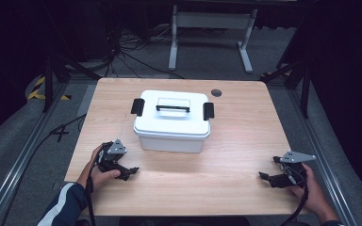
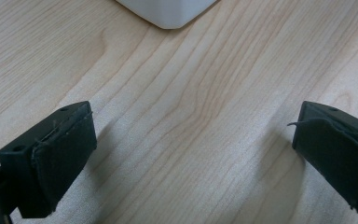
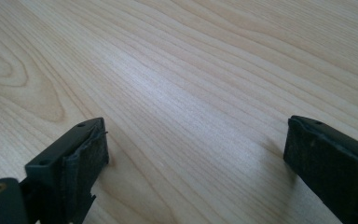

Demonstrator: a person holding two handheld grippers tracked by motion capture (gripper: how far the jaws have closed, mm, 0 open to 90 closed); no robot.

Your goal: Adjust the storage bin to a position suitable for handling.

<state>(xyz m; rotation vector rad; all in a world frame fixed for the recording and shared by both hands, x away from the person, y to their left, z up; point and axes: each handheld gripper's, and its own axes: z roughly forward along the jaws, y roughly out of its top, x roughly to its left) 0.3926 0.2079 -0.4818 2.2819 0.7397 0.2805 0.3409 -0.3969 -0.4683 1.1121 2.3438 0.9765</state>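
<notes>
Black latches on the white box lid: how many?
2. One latch on the left end of the white box lid, one latch on the right end. Any on the far side would be hidden.

No readable text, label, brand or number showing anywhere: white box (image 1: 172,121), table (image 1: 235,155), both gripper views showing nothing legible.

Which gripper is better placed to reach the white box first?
Probably the left gripper: it sits close to the white box, near its front left corner, jaws open. The right gripper lies farther off, near the table edge.
</notes>
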